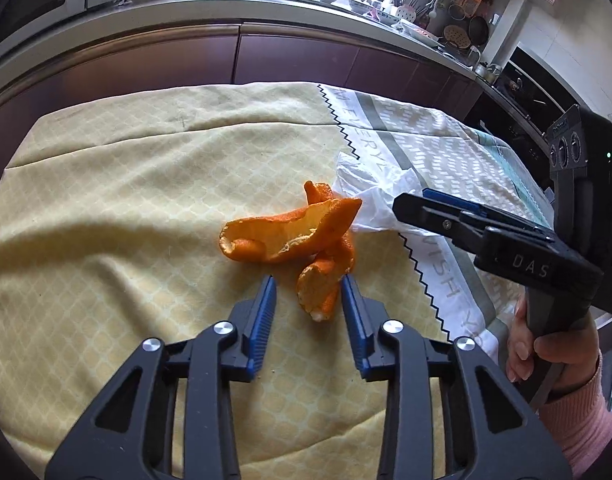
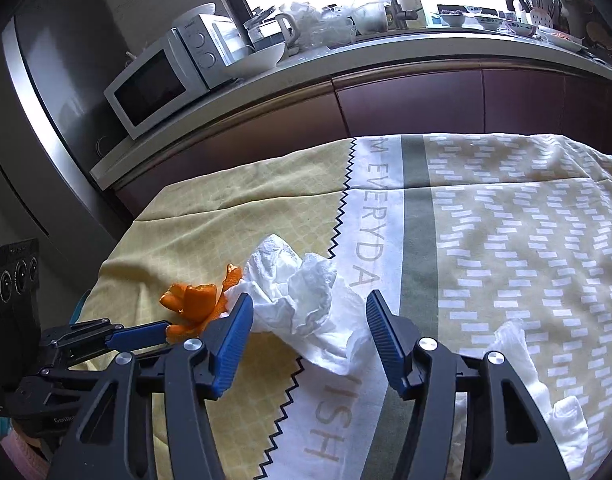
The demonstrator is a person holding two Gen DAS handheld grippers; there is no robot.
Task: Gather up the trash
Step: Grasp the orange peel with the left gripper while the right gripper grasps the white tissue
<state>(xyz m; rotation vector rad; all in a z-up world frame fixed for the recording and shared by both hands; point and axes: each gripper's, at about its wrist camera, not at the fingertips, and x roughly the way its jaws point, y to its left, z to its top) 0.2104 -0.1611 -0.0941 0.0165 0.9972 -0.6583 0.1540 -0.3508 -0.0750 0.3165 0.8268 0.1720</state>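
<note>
While both grippers close in on the cloth-covered bench (image 1: 105, 184), nothing has been collected yet, as far as I can judge. The left gripper (image 1: 308, 284) has its jaws parted around the near lobe of the orange peel (image 1: 293, 236); one blue pad sits right against the peel, the other stands clear, so no grip yet. The right gripper (image 2: 308, 312) also has its jaws released, straddling the crumpled white tissue (image 2: 301, 300), which lies on the cloth just beside the peel, touching it. Pads not pressing there either. A second crumpled tissue (image 2: 534, 372) waits well apart, toward the right edge of the bench. No bin or bag shows in either view, so where the trash goes I cannot tell. Left to do, by my reckoning: clamp the peel, clamp the tissue, lift both, then fetch the other tissue.
</note>
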